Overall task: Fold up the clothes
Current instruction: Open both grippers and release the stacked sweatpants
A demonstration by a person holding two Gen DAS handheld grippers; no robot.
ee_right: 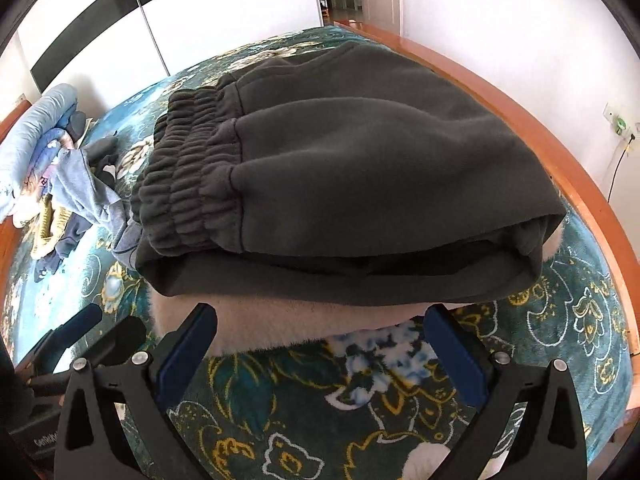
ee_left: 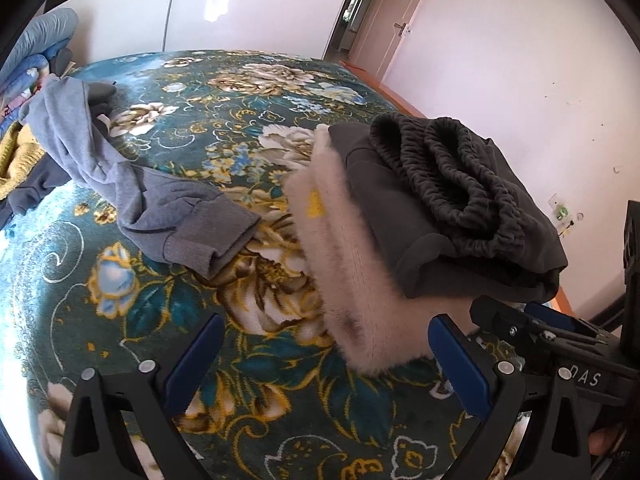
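Resting folded on the right side of the bed, the dark grey trousers (ee_right: 360,168) lie with their gathered elastic waistband turned to the left, stacked squarely on a folded pale fluffy garment (ee_left: 352,280) whose near edge shows beneath them. Both sets of tongs hang just short of this stack with nothing between their blue pads: the right tongs (ee_right: 320,352) are released and spread wide before the fluffy edge, and the left tongs (ee_left: 324,356) are likewise released over bare blanket, a little to the left of the stack. Judging by this, the trousers look finished and placed, so the step in hand seems to be the gap between garments. Farther left, well apart from the stack, a light grey sweatshirt (ee_left: 132,184) sprawls unfolded with one ribbed cuff reaching toward the middle of the bed, and behind it lies a heap of unsorted clothes (ee_left: 24,160), yellow and dark pieces among them. The likely next move is to reach left for the sweatshirt, which calls for pinching it at two well-separated spots and spreading it flat on the floral blanket (ee_left: 248,120) before any crease is made.
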